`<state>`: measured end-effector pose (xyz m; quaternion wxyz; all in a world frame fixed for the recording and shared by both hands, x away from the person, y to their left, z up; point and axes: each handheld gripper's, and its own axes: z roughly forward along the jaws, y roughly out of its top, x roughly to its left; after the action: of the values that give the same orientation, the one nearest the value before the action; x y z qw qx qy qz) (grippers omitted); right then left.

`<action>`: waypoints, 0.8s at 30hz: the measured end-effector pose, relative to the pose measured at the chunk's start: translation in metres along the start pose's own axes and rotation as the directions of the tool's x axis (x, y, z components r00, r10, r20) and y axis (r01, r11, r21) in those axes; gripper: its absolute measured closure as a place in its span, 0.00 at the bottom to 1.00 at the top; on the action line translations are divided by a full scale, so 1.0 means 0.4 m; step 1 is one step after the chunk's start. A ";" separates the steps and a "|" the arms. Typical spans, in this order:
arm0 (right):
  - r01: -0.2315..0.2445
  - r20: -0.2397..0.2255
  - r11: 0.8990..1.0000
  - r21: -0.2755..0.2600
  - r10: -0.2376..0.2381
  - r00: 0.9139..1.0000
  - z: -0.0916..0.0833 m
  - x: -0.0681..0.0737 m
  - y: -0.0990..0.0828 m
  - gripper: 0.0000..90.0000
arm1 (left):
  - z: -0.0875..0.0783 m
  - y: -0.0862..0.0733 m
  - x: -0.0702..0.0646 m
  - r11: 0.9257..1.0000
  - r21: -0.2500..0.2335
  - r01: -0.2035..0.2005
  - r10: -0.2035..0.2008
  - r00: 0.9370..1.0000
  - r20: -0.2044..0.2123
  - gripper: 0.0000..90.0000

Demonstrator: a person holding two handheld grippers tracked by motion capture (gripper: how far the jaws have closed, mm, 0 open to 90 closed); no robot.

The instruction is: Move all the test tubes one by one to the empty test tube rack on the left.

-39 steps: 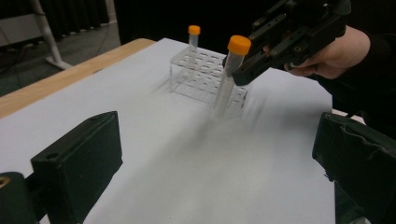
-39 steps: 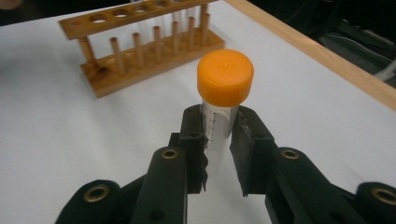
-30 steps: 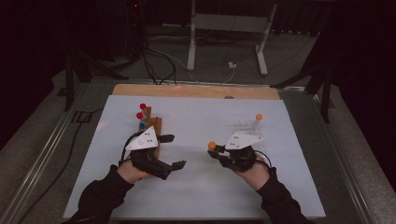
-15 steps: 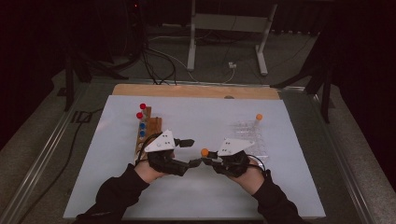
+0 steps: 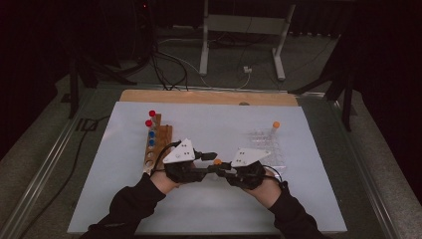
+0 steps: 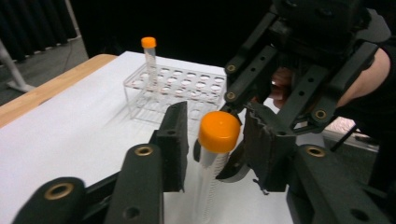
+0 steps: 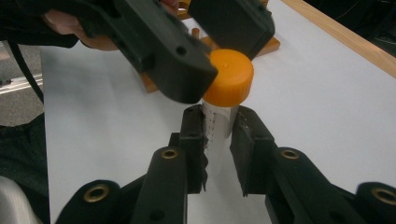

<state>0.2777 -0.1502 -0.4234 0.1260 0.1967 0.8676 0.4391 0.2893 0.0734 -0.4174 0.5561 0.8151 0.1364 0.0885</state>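
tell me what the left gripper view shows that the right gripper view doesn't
Left gripper view: a clear rack with a second tube standing in it.
Right gripper view: a wooden rack behind the left claw.
Both: the orange-capped tube gripped by the right claw, its cap between the left claw's jaws, which have just been closing, and the white mat.

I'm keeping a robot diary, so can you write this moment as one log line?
right gripper: shut on tube | left gripper: jaws closing around orange cap | clear rack: one tube standing
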 end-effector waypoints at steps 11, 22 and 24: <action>-0.017 -0.006 1.000 -0.011 0.017 1.000 -0.002 -0.002 0.000 0.83 | 0.009 0.004 -0.007 0.999 0.007 -0.036 0.036 0.999 -0.025 0.79; -0.043 0.041 0.996 -0.079 0.046 0.998 -0.021 -0.009 0.004 0.57 | -0.032 0.024 0.008 1.000 0.002 -0.031 0.031 0.998 -0.053 0.80; -0.053 0.046 0.994 -0.096 0.058 0.997 -0.028 -0.013 0.006 0.48 | -0.045 0.027 0.015 1.000 0.004 -0.030 0.031 0.997 -0.067 0.80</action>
<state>0.2786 -0.1593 -0.4148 0.1443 0.2253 0.8365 0.4782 0.2908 0.0875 -0.4009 0.5484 0.8146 0.1427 0.1240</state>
